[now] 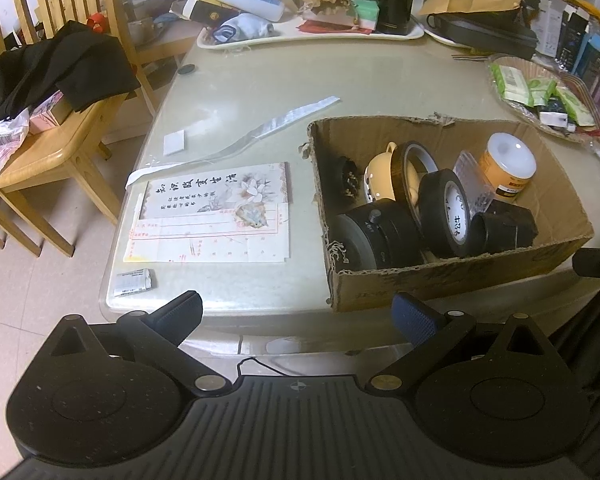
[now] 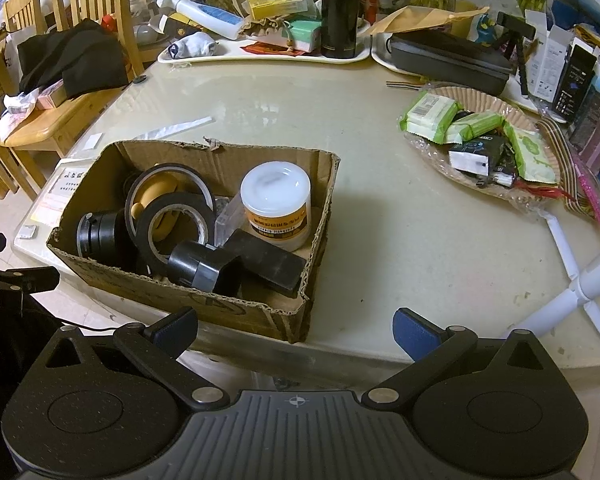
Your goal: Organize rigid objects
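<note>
A torn brown corrugated cardboard box (image 2: 204, 240) with ragged edges sits near the front edge of the glossy beige table (image 2: 380, 220). Packed inside it are matte black tape rolls (image 2: 174, 224), a white-lidded orange plastic jar (image 2: 277, 204) at its 2 o'clock corner, a black cylindrical lens (image 1: 380, 236) and a blocky black fitting (image 2: 236, 264). Both the left gripper (image 1: 296, 312) and right gripper (image 2: 296, 328) hover before the table edge, fingers spread wide and empty. At 2 o'clock of the box lies a wicker dish of green packets (image 2: 476, 128); printed papers (image 1: 216, 216) lie at 9 o'clock.
</note>
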`<state>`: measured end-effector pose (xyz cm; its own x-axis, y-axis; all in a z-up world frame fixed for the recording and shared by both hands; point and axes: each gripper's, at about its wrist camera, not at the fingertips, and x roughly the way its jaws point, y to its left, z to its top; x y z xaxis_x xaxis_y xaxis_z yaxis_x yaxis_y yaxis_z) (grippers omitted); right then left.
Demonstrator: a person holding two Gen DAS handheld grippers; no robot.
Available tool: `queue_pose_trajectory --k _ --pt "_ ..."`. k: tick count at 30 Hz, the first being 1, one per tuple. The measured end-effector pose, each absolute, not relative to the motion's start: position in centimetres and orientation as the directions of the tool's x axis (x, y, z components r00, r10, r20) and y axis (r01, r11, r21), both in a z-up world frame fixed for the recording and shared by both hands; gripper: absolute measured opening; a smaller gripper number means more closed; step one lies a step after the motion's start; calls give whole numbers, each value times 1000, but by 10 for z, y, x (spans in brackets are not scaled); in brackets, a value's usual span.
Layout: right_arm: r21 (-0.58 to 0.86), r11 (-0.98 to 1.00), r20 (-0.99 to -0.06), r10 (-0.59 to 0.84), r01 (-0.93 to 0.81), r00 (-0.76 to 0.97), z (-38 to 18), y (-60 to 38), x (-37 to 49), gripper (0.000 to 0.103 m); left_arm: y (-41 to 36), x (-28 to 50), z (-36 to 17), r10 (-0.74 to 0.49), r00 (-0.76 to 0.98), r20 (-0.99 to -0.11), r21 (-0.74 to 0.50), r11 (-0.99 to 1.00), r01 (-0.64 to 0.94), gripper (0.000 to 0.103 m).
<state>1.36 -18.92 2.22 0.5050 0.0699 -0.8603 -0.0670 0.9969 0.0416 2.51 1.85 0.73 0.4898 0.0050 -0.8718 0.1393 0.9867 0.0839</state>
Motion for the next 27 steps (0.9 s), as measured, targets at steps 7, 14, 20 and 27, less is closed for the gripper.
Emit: queue_pose_trajectory --k 7,14,20,27 --pt "43 997 -861 72 -69 504 23 -190 14 103 19 25 7 6 489 -872 84 987 139 103" --pt "48 996 -859 76 -69 507 23 -190 13 103 18 25 8 0 489 -872 80 987 142 103" --pt "50 996 -859 77 -68 507 23 -190 13 103 18 24 10 -5 503 -864 77 987 141 103" --pt "53 996 -860 79 -66 503 23 -191 14 103 14 22 12 5 519 -855 102 982 158 103"
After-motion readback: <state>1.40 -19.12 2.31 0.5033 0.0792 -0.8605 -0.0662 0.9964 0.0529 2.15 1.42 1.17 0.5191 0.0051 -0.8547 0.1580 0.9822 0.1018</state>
